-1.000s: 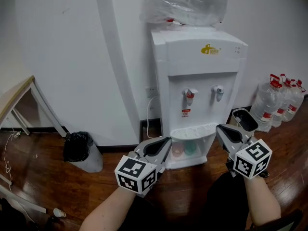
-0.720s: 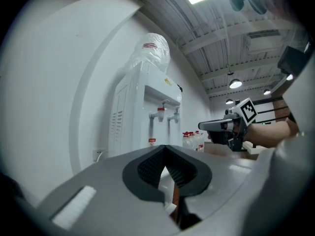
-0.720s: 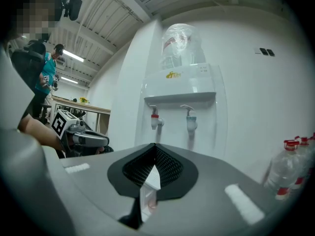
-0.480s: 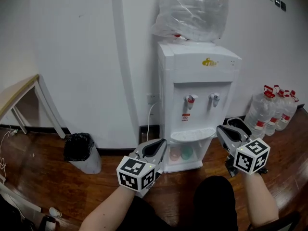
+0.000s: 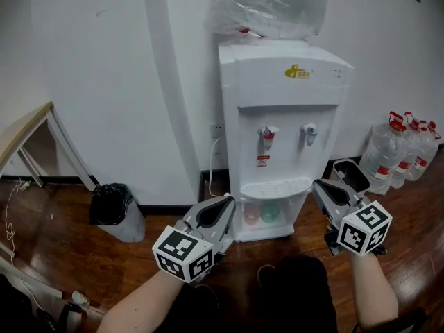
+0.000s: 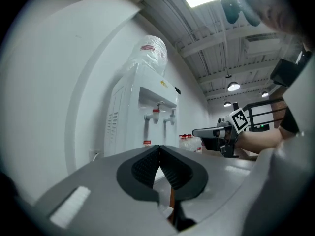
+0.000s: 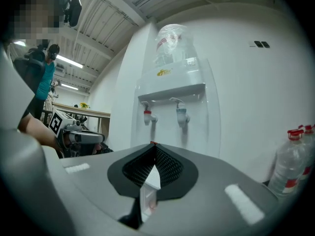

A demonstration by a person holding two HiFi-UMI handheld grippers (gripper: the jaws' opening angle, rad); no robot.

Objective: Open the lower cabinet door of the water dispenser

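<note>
A white water dispenser [image 5: 284,116] stands against the wall, with a plastic-wrapped bottle [image 5: 267,5] on top. Its lower cabinet door [image 5: 267,214] is closed, and a pink and a green shape show behind it. My left gripper [image 5: 223,210] hovers level in front of the dispenser's lower left, apart from it. Its jaws have just been closing and now meet with nothing between them [image 6: 158,149]. To the right of the cabinet, my right gripper [image 5: 320,186] is shut and empty [image 7: 153,145], also clear of the dispenser [image 7: 172,92].
A black bin [image 5: 114,210] sits on the wooden floor left of the dispenser. Several water bottles [image 5: 406,151] stand at the right wall. A table edge [image 5: 24,134] shows at far left. A cable hangs from a wall socket [image 5: 215,130].
The head view tilted up, then back down. My left gripper sits slightly further left in the picture. The right gripper has hardly shifted.
</note>
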